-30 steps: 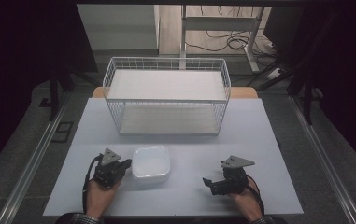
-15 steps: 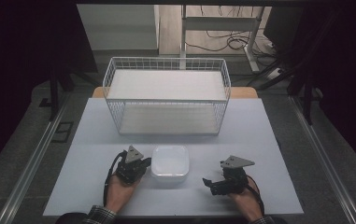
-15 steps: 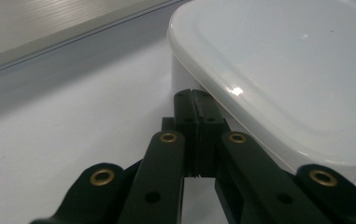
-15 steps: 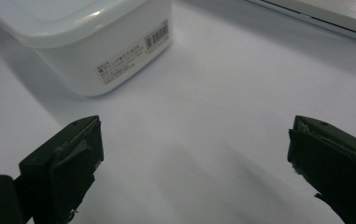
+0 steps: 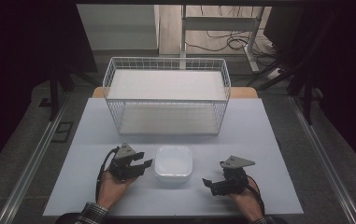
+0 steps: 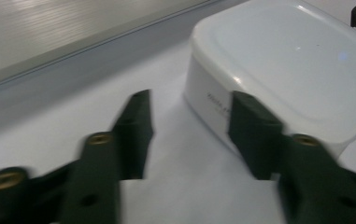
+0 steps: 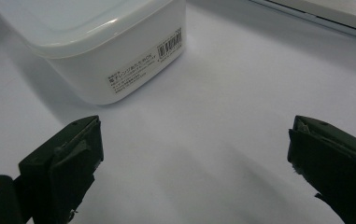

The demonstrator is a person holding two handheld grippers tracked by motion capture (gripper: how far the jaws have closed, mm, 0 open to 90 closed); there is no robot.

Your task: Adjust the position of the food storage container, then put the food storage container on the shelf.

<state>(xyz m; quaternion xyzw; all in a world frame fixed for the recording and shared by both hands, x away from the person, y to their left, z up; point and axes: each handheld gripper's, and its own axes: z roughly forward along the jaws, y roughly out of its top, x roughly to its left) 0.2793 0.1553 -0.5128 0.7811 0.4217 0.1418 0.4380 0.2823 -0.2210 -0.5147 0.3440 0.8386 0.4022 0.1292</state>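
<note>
Dim room, cables on the floor behind; pale desk (image 5: 259,126) carries a white wire basket (image 5: 166,95) at its far edge, centred. White lidded box (image 5: 174,163) sits near the desk's front edge, about midway along it. Left gripper (image 5: 144,165) lies just left of the box, jaws have just been opening, now about half spread; box is beside the right-hand jaw in the left gripper view (image 6: 192,133), not between the pads, contact there unclear. Right gripper (image 5: 207,183) rests right of the box, near the front edge, jaws wide (image 7: 192,154), nothing between them, box (image 7: 105,42) a little ahead and apart. Bare desk between box and basket, and toward both front corners.
</note>
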